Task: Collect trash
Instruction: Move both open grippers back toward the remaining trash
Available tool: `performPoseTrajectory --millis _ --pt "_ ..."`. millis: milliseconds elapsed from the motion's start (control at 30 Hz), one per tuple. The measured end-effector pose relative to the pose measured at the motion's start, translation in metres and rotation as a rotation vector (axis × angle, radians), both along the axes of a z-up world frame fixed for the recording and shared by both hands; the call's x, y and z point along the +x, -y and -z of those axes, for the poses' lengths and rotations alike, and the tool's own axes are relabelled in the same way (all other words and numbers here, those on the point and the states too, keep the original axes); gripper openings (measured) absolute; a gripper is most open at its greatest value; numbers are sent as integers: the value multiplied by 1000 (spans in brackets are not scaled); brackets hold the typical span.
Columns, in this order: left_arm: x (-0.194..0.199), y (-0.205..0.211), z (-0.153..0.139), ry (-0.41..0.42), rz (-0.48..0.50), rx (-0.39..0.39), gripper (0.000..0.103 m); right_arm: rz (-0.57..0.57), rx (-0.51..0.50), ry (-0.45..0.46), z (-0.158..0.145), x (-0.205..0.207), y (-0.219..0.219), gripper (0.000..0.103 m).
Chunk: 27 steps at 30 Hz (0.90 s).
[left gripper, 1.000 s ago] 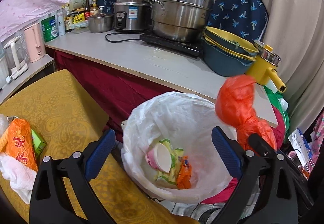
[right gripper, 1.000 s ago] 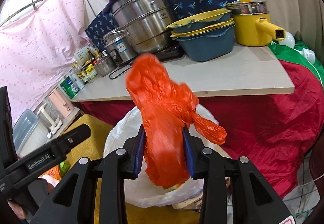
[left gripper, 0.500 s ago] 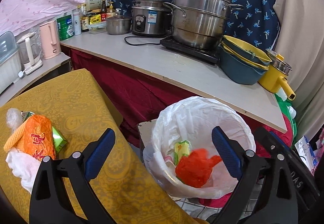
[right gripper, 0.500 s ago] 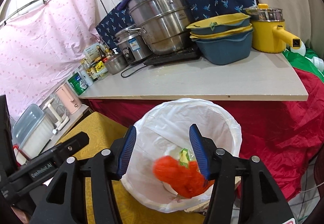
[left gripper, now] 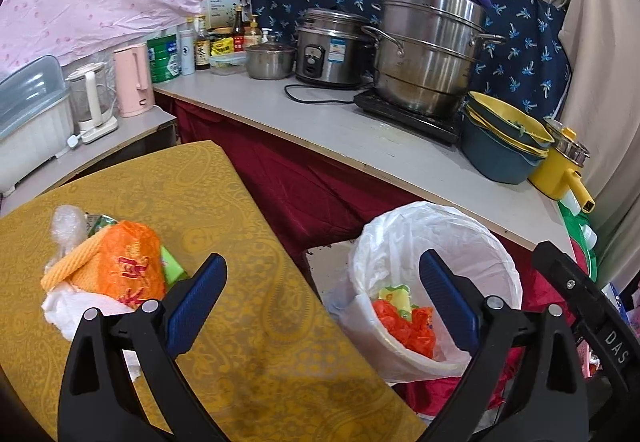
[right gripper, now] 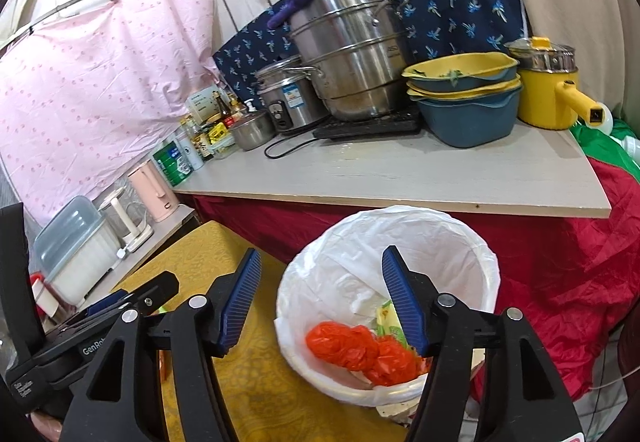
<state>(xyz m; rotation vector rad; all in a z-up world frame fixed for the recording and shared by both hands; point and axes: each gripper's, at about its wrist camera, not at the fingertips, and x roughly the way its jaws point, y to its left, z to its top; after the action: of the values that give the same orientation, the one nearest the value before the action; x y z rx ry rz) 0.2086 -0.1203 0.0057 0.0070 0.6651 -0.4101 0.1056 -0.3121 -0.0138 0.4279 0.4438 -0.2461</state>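
Only the left wrist view shows the leftover trash pile (left gripper: 104, 274) at nine o'clock on the yellow table (left gripper: 248, 234), beyond the left gripper (left gripper: 316, 298), whose jaws gape wide and empty. The right wrist view shows the right gripper (right gripper: 320, 294), jaws just opening, nothing between them. At five o'clock the orange bag (right gripper: 360, 350) lies inside the white-lined bin (right gripper: 472, 238).

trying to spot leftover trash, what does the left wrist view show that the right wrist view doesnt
Only the left wrist view shows the trash pile on the yellow table: an orange wrapper, clear and white plastic, something green.

Only the right wrist view shows the left gripper from the side.

Both show the white-lined bin holding the orange bag, the counter with its pots, and the open right gripper, whose jaws have just been opening, nothing between them.
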Motion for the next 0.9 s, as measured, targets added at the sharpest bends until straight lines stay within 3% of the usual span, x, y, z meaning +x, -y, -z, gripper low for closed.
performPoseTrajectory --millis 400,900 --pt "-7 -62 -11 25 -105 -7 93 -90 -58 1 -17 6 -57 62" --pt "-6 -172 5 -20 -262 -5 96 -234 -104 -36 -18 24 -151 66"
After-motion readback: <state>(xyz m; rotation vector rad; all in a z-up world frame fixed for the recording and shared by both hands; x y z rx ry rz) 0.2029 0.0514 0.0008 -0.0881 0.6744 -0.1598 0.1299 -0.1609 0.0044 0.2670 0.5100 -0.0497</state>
